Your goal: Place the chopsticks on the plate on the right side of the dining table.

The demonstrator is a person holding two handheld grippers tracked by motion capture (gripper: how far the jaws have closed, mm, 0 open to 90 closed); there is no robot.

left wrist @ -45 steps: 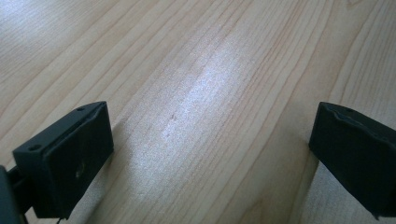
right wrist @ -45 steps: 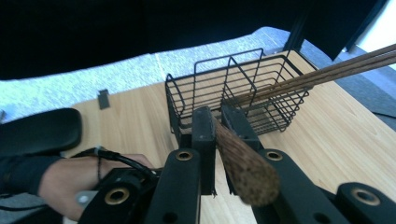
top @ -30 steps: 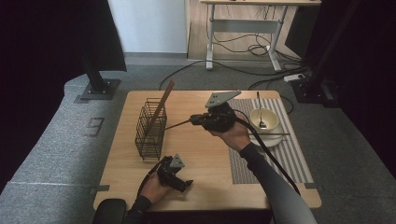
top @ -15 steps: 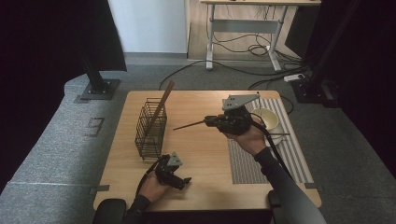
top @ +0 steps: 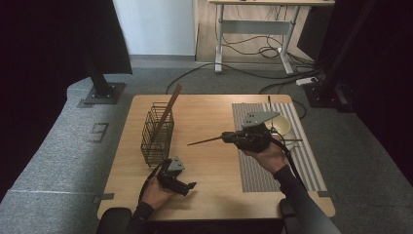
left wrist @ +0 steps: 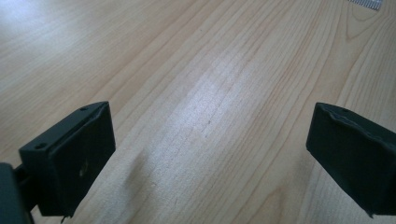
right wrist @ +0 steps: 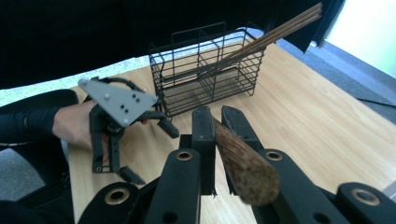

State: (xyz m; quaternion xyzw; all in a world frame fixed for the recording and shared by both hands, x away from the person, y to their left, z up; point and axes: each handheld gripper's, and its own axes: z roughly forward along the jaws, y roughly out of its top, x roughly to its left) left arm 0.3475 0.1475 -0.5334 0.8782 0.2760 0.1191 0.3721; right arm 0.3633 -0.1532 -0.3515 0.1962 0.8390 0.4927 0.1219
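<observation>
My right gripper (top: 227,137) hovers over the middle of the wooden table (top: 209,112), shut on a brown chopstick (top: 207,140) whose free end points left toward the black wire basket (top: 157,134). In the right gripper view the chopstick (right wrist: 238,158) is pinched between the two jaws of that gripper (right wrist: 215,116). Two or more similar chopsticks (top: 168,112) lean in the basket (right wrist: 205,70). My left gripper (top: 187,186) rests near the front edge, held in a hand, open with nothing between its jaws (left wrist: 210,154).
A striped mat (top: 304,158) covers the right part of the table, with a pale bowl (top: 283,126) on its far end just behind my right hand. Bare wood (left wrist: 210,70) lies under the left gripper. Beyond the table are cables and a desk frame.
My right gripper has carried the chopstick to the right and a little nearer the front, away from the basket. The left gripper has stayed in place.
</observation>
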